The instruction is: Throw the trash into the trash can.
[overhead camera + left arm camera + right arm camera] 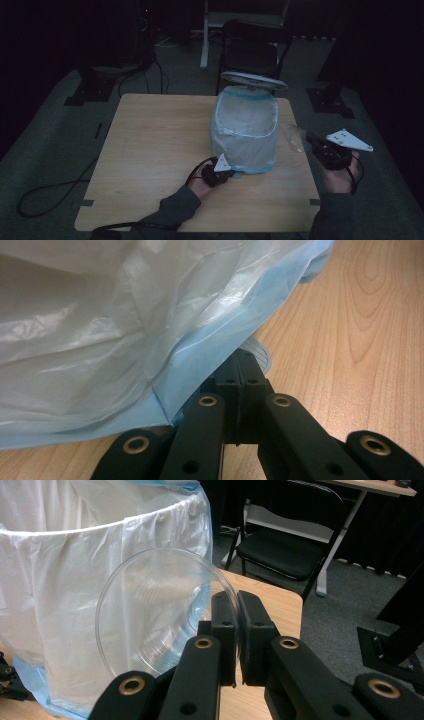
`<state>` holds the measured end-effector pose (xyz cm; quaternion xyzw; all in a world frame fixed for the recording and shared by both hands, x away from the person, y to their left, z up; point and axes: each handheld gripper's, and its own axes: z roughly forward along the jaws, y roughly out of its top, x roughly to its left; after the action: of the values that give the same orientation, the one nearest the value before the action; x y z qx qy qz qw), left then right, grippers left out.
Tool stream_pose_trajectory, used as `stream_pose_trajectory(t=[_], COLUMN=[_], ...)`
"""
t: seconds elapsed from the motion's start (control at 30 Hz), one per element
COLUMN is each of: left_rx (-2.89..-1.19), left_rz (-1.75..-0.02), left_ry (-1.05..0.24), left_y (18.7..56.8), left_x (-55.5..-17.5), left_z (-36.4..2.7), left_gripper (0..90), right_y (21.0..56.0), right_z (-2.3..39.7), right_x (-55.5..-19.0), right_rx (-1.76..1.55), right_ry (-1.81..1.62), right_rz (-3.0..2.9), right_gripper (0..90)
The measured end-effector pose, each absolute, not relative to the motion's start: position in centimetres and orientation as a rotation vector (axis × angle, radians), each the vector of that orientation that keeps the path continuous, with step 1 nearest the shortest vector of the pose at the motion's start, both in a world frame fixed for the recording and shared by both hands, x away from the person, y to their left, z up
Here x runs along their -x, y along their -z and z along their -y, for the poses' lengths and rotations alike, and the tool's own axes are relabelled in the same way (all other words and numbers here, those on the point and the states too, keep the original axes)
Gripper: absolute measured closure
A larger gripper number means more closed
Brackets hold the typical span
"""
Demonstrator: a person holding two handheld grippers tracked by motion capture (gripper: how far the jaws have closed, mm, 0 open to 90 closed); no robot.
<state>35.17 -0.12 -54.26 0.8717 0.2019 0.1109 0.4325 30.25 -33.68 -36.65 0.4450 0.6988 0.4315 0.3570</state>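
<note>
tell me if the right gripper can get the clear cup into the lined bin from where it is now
Probably yes. The right gripper is shut on the rim of the clear cup, right beside the bin. The bin's mouth is open, its lid tipped up at the back. It would need to lift over the rim.

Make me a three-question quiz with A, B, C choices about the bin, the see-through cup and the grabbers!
1. Where is the clear plastic cup?
A. Inside the bin
B. In the right gripper
C. On the chair

2. What colour is the bin under its white liner?
A. Light blue
B. Red
C. Green

3. How is the bin's lid?
A. Shut
B. Raised
C. Lying on the table

Answers: 1 B, the jaws pinch its rim beside the bin. 2 A, blue shows at the bottom edge. 3 B, it stands above the open mouth.
</note>
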Motion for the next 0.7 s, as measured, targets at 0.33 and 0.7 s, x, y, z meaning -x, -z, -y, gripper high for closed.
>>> stream_pose_trajectory(t=[0.33,0.7], left_rx=[-2.173,-2.176], left_rz=[-0.505,-0.505], left_ry=[-0.275,-0.275], left_y=[54.2,54.2], left_x=[-35.2,-35.2], left_z=[0.1,0.1], left_gripper=[90.0,90.0], right_y=[35.9,34.9], right_z=[33.4,33.2], right_x=[-30.5,-30.5], right_rx=[-1.132,-1.110], right_ry=[-1.123,-1.131], right_rz=[-1.789,-1.773], right_gripper=[87.0,87.1])
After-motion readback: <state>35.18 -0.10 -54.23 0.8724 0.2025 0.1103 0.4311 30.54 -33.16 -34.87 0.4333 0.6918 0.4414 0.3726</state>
